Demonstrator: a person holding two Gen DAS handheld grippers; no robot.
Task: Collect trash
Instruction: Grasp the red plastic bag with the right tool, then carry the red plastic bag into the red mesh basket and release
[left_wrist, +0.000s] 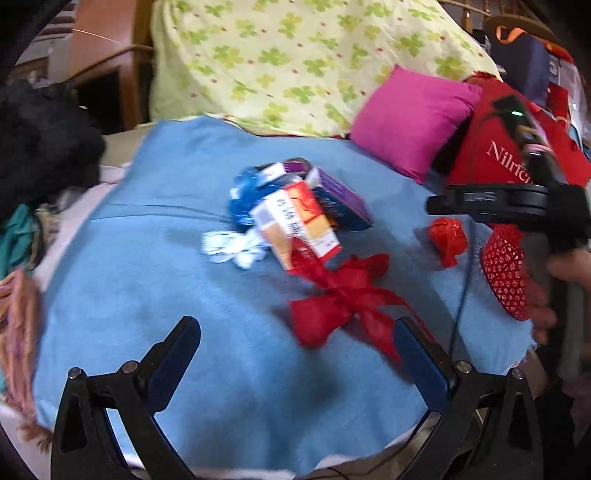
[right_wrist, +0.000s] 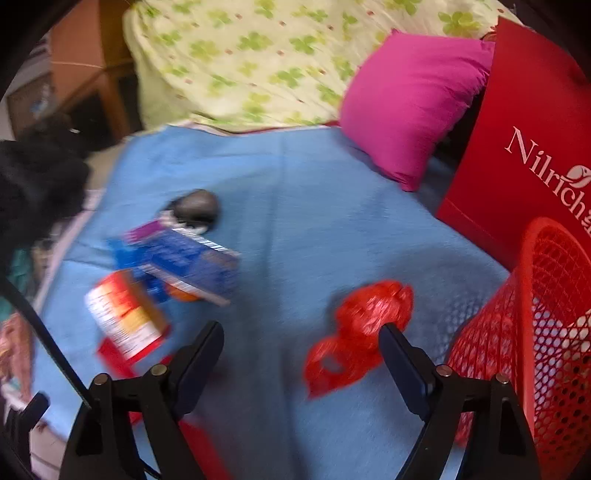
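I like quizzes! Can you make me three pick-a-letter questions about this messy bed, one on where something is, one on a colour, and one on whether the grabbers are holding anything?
1. Where is the basket?
A. Right of the blanket
B. On the pillow
C. Under the boxes

2. What colour is the pillow?
A. Green
B. Pink
C. Black

3. How are the right gripper's jaws?
A. Shut on a box
C. Shut on the ribbon
B. Open and empty

Answers: 1 A, it stands at the blanket's right edge by the red bag. 2 B, it is bright pink. 3 B, the jaws stand apart, gripping nothing.
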